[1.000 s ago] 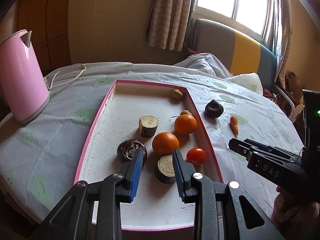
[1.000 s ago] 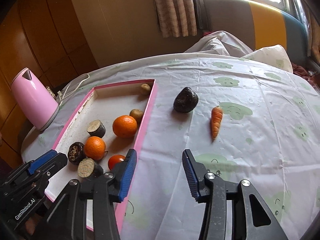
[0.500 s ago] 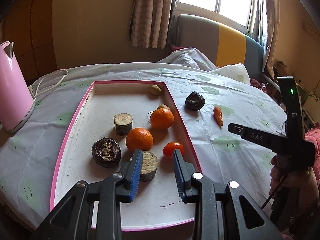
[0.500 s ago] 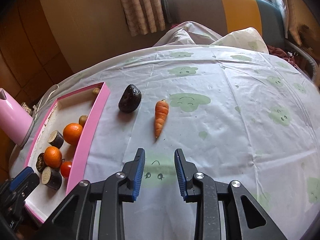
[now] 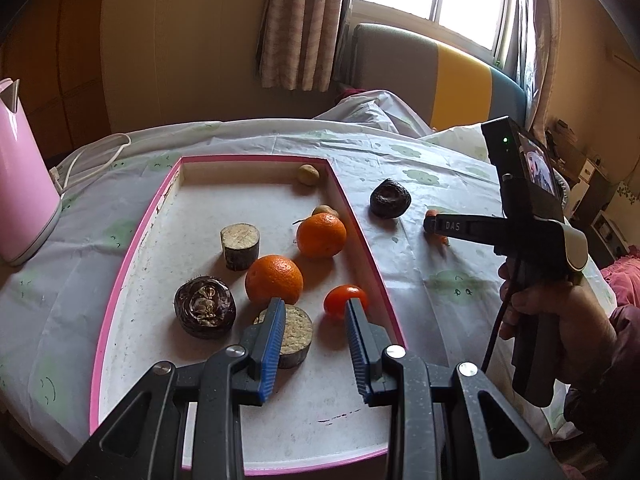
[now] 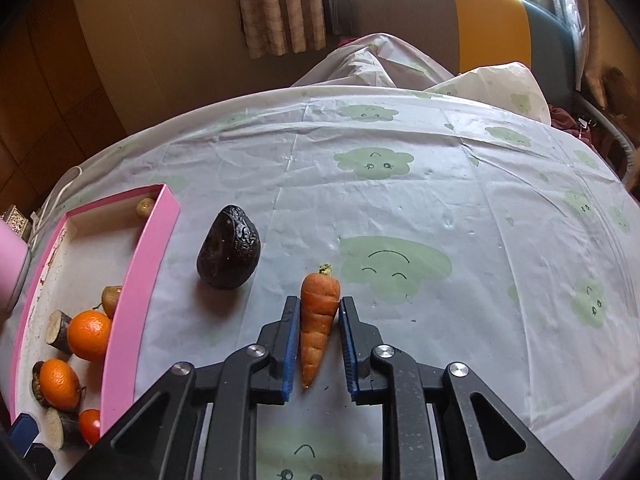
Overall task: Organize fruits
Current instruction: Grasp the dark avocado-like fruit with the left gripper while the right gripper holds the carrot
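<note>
A pink-rimmed tray (image 5: 136,240) holds two oranges (image 5: 274,280), a small tomato (image 5: 340,300), two cut log-like pieces (image 5: 240,246) and a dark round fruit (image 5: 204,306). My left gripper (image 5: 316,336) is open and empty above the tray's near end. On the cloth beside the tray lie a dark avocado (image 6: 229,253) and an orange carrot (image 6: 318,316). My right gripper (image 6: 319,344) has its jaws on both sides of the carrot, close to it; the carrot lies on the cloth.
A pink kettle (image 5: 20,176) with a white cord stands left of the tray. The table has a white cloth with green smiling clouds (image 6: 394,266). A sofa (image 6: 480,20) and a window lie beyond the far edge.
My right gripper moved forward to the carrot and its jaws narrowed around it. My left gripper turned slightly right and stayed open over the tray.
</note>
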Available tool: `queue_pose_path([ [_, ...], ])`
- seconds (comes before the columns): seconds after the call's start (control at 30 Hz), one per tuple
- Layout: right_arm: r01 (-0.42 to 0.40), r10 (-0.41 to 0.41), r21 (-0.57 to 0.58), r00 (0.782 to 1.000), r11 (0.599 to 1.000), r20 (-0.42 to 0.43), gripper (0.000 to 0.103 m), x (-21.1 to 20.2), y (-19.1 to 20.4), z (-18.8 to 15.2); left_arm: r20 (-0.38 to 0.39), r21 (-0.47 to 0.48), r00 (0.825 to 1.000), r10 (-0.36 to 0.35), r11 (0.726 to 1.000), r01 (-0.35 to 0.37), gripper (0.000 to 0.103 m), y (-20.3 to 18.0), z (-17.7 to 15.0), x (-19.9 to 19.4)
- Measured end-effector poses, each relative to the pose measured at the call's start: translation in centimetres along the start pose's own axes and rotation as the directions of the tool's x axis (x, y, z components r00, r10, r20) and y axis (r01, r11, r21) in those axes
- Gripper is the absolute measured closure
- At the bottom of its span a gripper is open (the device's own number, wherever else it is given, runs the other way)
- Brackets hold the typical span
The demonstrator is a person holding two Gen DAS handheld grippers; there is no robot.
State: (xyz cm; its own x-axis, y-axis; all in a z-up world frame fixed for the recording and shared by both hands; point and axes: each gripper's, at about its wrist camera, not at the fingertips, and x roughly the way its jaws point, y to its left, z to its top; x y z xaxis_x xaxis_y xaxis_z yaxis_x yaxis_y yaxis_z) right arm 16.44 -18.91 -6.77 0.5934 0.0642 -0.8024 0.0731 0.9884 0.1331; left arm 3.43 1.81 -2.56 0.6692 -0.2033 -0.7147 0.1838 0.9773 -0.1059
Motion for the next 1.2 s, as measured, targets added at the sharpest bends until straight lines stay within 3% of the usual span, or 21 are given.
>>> queue_pose_path([
  [0.27,0.011,-0.01,-0.02,0.999,1.0,0.042,0.084,-3.0,-1.6,-1.2,-0.009,0.018,1.0,-0.023,1.0,0.023,0.072,-1.1,0.6,0.5],
  [0.67,0.03,-0.031,0.065,0.999,0.997,0.023,0.084,-4.6,-7.4,-5.1,-0.031,0.046,0.997,-0.066,0.997,0.068,0.072,-3.5,2.4,1.3],
  [1.0,0.062,-0.062,0.003,0.997,0.998,0.052,0.083,-4.5,-6.8,-5.7,-0.07,0.082,0.988,-0.137,0.986,0.143,0.072,-6.1,5.6,4.0],
  [1.2,0.054,-0.054,0.008,0.997,0.999,0.055,0.083,-4.5,-7.0,-5.8,-0.124,0.086,0.985,-0.12,0.988,0.131,0.07,-7.5,7.9,7.8],
])
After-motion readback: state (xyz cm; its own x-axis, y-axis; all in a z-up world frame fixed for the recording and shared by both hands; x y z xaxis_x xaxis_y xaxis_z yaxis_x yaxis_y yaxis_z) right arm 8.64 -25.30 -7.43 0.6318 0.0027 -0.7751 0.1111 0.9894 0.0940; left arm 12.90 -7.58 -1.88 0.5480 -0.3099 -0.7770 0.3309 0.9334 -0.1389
